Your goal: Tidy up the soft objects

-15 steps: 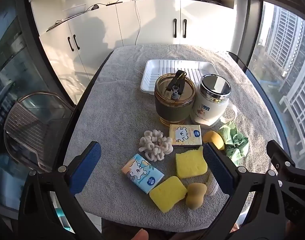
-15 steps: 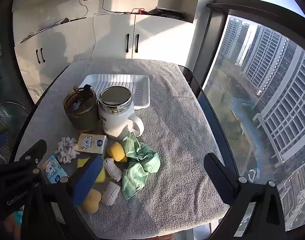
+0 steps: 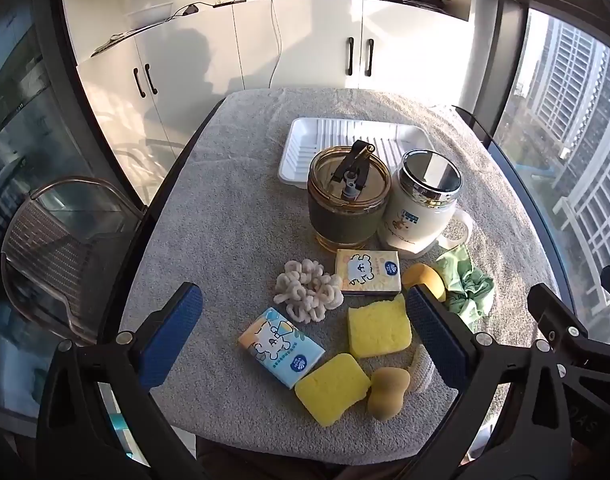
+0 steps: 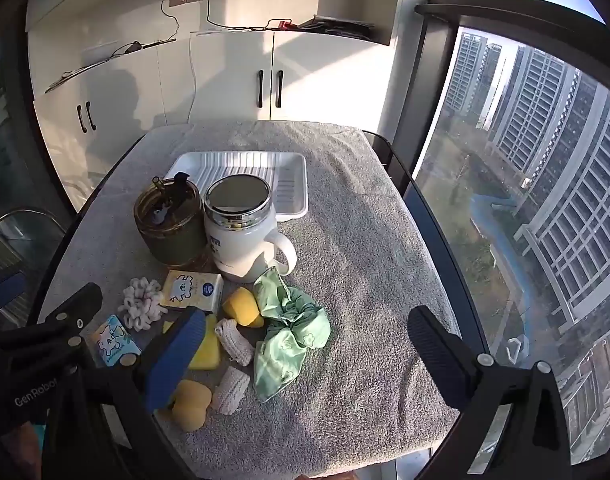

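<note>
Above the table (image 3: 233,216), both grippers' jaws gape over the diagonally lying blue tissue pack (image 3: 281,347).

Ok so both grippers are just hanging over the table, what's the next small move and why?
Probably lower the left gripper onto the blue tissue pack. Its fingers are wide open with nothing between them, and the pack lies flat right below them with the near yellow sponge beside it. The white tray behind the cups holds nothing. The right gripper is open too, hovering by the green scrunchie.
</note>
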Demonstrator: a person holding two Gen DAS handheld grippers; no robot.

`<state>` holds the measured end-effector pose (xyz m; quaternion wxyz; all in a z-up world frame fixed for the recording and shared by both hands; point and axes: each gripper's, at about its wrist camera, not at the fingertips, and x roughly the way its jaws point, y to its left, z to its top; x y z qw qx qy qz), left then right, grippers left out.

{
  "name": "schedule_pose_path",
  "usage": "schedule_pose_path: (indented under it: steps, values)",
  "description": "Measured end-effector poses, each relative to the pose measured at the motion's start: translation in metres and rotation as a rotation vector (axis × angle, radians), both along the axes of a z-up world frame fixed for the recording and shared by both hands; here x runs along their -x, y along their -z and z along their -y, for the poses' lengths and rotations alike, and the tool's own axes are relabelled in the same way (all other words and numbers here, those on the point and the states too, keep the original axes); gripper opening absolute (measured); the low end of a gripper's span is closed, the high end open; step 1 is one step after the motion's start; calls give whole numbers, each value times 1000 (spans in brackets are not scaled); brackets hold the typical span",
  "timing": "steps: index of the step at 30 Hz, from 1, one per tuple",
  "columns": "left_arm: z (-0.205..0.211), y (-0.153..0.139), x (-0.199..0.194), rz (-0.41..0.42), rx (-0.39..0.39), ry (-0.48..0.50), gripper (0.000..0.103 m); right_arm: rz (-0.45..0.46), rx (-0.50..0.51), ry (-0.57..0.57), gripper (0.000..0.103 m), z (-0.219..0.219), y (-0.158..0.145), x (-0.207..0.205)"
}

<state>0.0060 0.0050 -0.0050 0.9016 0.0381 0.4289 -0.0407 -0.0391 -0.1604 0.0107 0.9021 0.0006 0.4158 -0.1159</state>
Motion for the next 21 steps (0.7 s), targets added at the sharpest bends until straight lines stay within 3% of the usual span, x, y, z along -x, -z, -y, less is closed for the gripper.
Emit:
schedule_pose_path:
  steps: [21]
  values:
    - [-2,-6,3,31,-16,-10,103,11,-7,-10,103,-2,-1,1]
